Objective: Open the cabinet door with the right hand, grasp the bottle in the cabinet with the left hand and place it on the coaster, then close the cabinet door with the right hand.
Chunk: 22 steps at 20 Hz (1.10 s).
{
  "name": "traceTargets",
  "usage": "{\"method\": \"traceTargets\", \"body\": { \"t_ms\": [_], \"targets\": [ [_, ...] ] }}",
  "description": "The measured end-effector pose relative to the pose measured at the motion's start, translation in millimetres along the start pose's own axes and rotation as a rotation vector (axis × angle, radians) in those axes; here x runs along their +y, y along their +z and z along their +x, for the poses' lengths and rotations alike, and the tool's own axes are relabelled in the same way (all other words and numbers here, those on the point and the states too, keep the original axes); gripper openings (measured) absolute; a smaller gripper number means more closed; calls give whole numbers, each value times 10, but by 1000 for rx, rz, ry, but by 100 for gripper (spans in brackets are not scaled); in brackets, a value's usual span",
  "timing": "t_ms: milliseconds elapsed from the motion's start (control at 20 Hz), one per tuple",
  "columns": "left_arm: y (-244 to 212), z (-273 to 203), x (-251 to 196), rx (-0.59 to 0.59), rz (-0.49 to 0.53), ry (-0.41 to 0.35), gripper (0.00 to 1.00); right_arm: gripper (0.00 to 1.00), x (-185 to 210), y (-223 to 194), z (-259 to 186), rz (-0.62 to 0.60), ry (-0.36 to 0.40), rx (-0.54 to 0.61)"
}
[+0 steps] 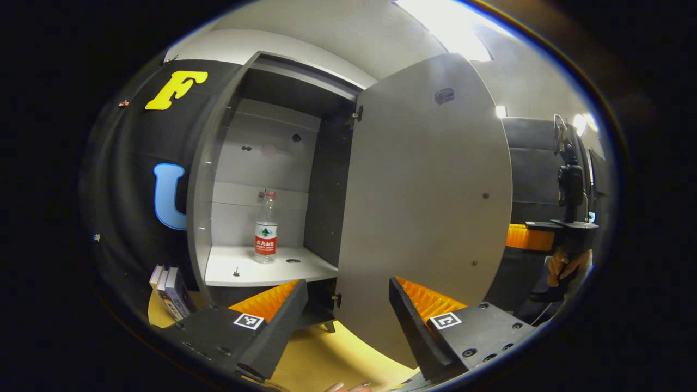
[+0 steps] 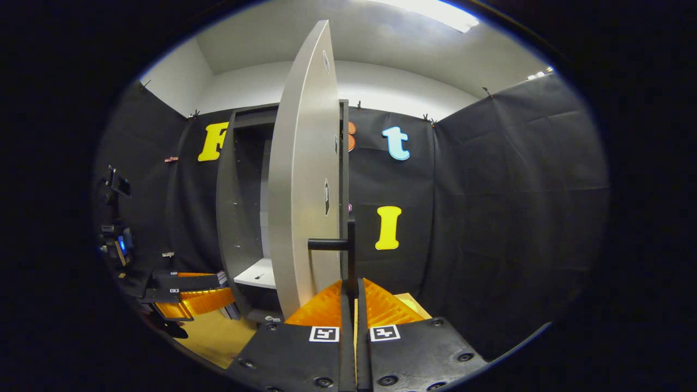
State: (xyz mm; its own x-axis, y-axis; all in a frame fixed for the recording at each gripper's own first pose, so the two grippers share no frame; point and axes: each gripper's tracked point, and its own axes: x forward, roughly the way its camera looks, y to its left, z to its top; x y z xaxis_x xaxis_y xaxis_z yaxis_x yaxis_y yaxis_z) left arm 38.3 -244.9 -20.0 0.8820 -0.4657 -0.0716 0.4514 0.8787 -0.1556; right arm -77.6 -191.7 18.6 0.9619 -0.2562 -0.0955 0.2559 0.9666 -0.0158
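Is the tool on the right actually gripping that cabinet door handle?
Touching. In the right gripper view the right tool has its fingers closed on the dark handle of the open cabinet door, with no gap showing on either side.

Your left gripper view faces the open cabinet (image 1: 261, 179) from nearby, right gripper view edge-on at its door (image 2: 305, 179), both sharing cabinet and door.

Cloth-walled test booth (image 2: 517, 179), cabinet (image 1: 261, 163)
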Motion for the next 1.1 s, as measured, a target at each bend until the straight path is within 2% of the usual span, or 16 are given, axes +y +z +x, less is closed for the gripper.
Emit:
{"method": "traceTargets", "body": {
  "t_ms": [300, 400, 500, 550, 700, 850, 1050, 1100],
  "targets": [
    [125, 417, 69, -30, 74, 53, 95, 6, -317, -19, 13, 62, 70, 1],
    [191, 542, 173, -49, 108, 81, 95, 6, -426, -31, -16, 83, 95, 5],
    [253, 684, 313, -63, 142, 113, 92, 12, -482, -75, -73, 101, 130, 20],
    [262, 761, 389, -66, 159, 131, 92, 11, -498, -112, -129, 103, 145, 30],
    [274, 1029, 616, -68, 205, 175, 95, 11, -509, -194, -310, 83, 144, 59],
    [214, 1357, 845, -72, 193, 207, 94, 11, -772, -204, -549, 62, 53, 40],
    [315, 1726, 1287, -98, 253, 301, 95, 11, -1572, -238, -640, 80, -205, 5],
    [359, 1802, 1387, -113, 267, 323, 96, 14, -1740, -255, -620, 83, -260, 4]
  ]
}}
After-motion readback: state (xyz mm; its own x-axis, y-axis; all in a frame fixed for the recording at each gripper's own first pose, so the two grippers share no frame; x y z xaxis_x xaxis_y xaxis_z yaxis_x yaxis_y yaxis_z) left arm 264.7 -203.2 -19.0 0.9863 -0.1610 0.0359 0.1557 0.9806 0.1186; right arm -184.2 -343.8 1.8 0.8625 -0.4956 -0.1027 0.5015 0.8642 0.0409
